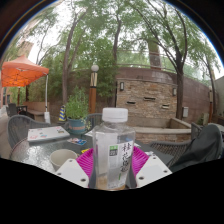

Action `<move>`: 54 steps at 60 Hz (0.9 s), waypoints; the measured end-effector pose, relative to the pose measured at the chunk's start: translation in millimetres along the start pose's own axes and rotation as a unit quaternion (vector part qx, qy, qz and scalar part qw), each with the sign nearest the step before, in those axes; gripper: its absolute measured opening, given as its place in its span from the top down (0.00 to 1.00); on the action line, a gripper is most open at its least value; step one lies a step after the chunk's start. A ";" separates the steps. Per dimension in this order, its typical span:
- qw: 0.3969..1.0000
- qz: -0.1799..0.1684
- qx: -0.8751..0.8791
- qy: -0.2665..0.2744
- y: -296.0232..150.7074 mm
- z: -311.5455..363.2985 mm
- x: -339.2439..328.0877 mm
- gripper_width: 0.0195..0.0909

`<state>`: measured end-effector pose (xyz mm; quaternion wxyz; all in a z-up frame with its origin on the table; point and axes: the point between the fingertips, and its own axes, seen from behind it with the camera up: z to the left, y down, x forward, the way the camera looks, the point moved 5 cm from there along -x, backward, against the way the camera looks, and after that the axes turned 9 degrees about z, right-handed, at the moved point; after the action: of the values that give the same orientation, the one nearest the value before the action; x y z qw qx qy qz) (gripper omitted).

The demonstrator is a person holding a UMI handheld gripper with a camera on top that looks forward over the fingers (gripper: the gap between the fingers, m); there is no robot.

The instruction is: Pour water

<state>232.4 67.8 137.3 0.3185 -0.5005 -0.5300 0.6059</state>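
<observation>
A clear plastic water bottle (113, 150) with a white cap and a white-and-green label stands upright between my fingers. My gripper (112, 162) is shut on it, with the magenta pads (86, 161) pressed against both sides of the bottle's body. The bottle is held above a glass-topped patio table (30, 152). A pale round cup or bowl (63, 156) sits on the table just left of the bottle.
A teal pot with a green plant (77, 112) stands on the table beyond the bottle. White papers (45, 134) lie at the left. Dark chairs (203, 148) flank the table. Behind are a stone wall (150, 100), trees and an orange umbrella (22, 72).
</observation>
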 end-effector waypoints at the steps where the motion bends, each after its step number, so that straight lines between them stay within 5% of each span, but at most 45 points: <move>1: 1.000 0.001 0.000 -0.002 6.3 -2.2 0.6 0.60; 9: 1.000 0.026 0.008 -0.015 46.7 -7.7 2.3 0.60; 11: 1.000 0.002 0.006 -0.016 43.3 -6.4 -2.6 0.60; 20: 1.000 -0.007 0.012 -0.014 46.8 -6.2 -3.7 0.60; 25: 1.000 -0.002 0.012 -0.012 45.2 -1.6 -2.3 0.50; 35: 0.995 0.092 0.037 -0.013 70.7 -19.4 -6.6 0.08; 54: 0.973 0.200 0.073 0.086 19.4 38.9 -135.5 0.10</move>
<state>238.6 -73.6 152.6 0.2713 -0.6216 -0.3441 0.6493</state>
